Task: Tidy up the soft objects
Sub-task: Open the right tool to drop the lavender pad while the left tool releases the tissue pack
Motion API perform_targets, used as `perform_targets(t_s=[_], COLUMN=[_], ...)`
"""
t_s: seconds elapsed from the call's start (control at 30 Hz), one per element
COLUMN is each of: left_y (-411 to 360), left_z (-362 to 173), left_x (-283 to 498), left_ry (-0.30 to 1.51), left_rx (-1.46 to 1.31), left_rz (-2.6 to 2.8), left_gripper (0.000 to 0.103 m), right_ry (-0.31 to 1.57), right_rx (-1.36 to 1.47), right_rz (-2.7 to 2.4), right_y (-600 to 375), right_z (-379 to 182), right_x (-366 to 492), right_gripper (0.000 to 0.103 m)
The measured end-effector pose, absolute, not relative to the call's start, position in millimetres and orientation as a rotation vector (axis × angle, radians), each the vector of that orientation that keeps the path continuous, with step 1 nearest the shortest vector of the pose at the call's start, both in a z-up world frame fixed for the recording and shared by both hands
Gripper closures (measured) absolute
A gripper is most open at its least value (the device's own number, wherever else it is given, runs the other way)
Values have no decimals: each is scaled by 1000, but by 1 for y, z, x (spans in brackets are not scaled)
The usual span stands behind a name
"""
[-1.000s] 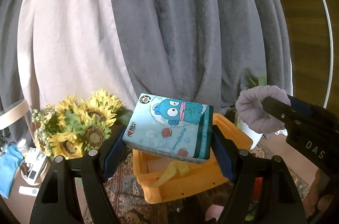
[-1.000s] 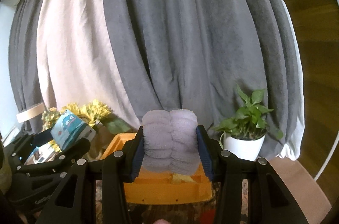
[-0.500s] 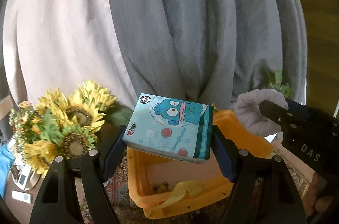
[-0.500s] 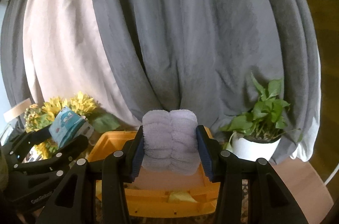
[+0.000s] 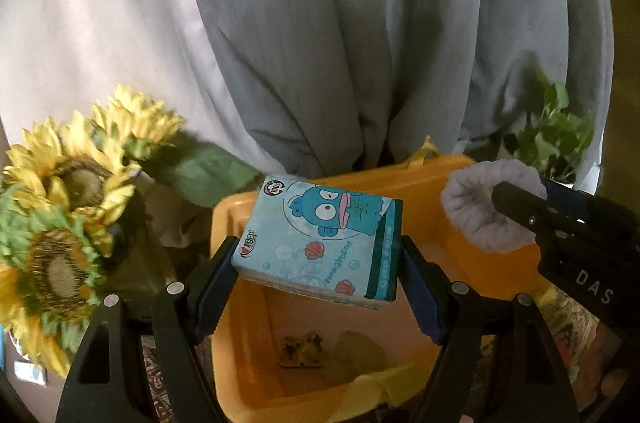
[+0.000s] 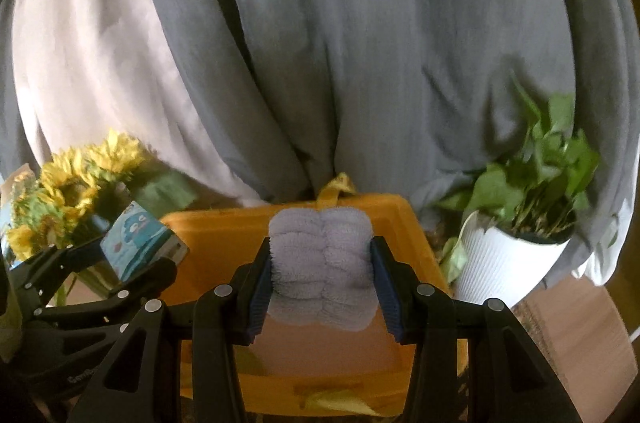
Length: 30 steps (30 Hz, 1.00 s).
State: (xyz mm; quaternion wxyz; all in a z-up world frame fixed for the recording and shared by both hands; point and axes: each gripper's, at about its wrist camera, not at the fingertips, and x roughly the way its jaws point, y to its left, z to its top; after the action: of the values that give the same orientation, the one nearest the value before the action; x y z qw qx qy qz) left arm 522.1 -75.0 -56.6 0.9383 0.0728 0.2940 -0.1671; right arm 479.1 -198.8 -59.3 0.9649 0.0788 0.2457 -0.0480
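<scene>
My left gripper (image 5: 318, 259) is shut on a blue cartoon tissue pack (image 5: 320, 239) and holds it above the open orange bin (image 5: 400, 179). My right gripper (image 6: 322, 263) is shut on a folded lilac fluffy cloth (image 6: 322, 263) above the same orange bin (image 6: 216, 239). The right gripper with the cloth (image 5: 480, 211) shows at the right of the left wrist view. The left gripper with the pack (image 6: 136, 243) shows at the left of the right wrist view. A small dark-and-tan item (image 5: 300, 349) and a yellow-green item (image 5: 352, 355) lie on the bin floor.
Sunflowers (image 5: 68, 219) stand left of the bin. A white pot with a green plant (image 6: 508, 263) stands to its right. Grey and white curtains (image 6: 320, 43) hang close behind. A patterned rug lies under the bin.
Both grippers have moved forward and tilted down over the orange bin, so its inside now shows below the tissue pack and the cloth. Both grips are unchanged.
</scene>
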Motion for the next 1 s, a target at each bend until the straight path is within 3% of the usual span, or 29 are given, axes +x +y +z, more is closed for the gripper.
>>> perform_targets(t_s=[0.33, 0.53, 1.0], left_y=[-82, -83, -72], left_z=[-83, -89, -59], left_x=[550, 554, 521], left_ry=[731, 753, 669], left_rx=[175, 161, 136], left_rz=[-368, -380, -359], left_gripper=[26, 17, 16], right_ry=[618, 649, 578], right_rx=[177, 188, 176], right_rz=[-93, -83, -128], right_y=[-204, -206, -204], right_z=[-82, -88, -66], right_x=[507, 512, 485], right_gripper=[54, 36, 36])
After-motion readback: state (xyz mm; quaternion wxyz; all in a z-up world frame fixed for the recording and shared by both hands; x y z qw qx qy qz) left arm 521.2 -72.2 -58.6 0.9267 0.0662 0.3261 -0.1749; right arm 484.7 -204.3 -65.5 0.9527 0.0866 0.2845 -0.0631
